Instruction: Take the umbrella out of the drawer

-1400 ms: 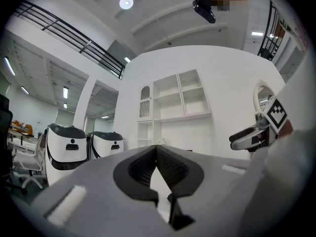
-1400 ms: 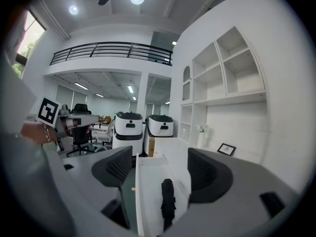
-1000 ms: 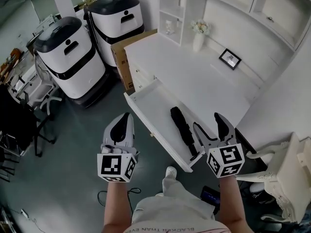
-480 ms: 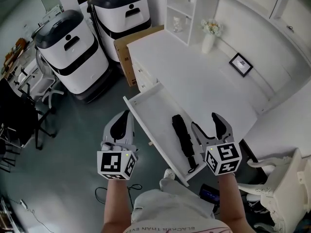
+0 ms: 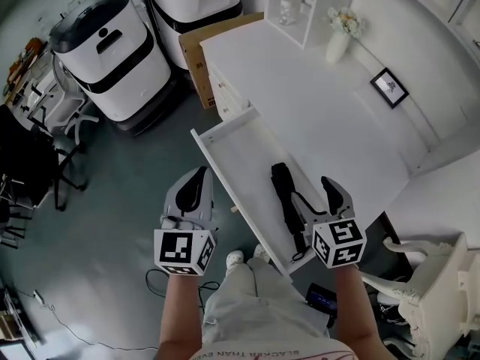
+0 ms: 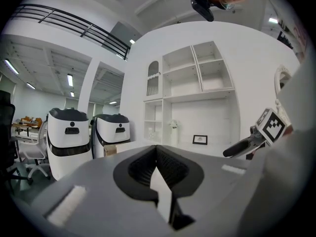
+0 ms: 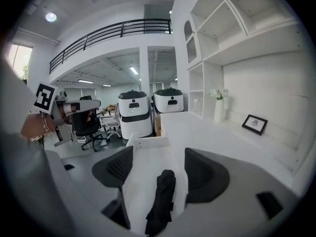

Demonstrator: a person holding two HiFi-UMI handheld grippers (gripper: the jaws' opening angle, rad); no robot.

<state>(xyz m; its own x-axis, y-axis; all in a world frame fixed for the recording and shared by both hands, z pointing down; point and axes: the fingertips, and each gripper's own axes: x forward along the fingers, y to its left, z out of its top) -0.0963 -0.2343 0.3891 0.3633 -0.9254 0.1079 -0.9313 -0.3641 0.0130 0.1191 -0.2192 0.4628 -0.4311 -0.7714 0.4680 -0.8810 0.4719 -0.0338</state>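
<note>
A black folded umbrella [image 5: 283, 195] lies lengthwise in the open white drawer [image 5: 232, 145], which is pulled out of the white desk [image 5: 315, 103]. My right gripper [image 5: 313, 193] hangs open over the drawer's near end, just right of the umbrella's near half. In the right gripper view the umbrella [image 7: 160, 196] shows below and between the spread jaws of that gripper [image 7: 155, 169], not touched. My left gripper [image 5: 191, 193] is shut on nothing, left of the drawer over the grey floor. In its own view the left gripper [image 6: 158, 154] has its pads together.
Two white and black machines [image 5: 105, 51] [image 5: 199, 6] stand left of the desk, with a cardboard box [image 5: 199, 51] against the desk's end. A vase of flowers [image 5: 341, 40] and a picture frame [image 5: 388, 87] sit on the desk. A white chair [image 5: 427, 276] is at the lower right.
My right gripper has moved forward and left over the drawer's near end, closer to the umbrella. The left gripper has stayed shut beside the drawer.
</note>
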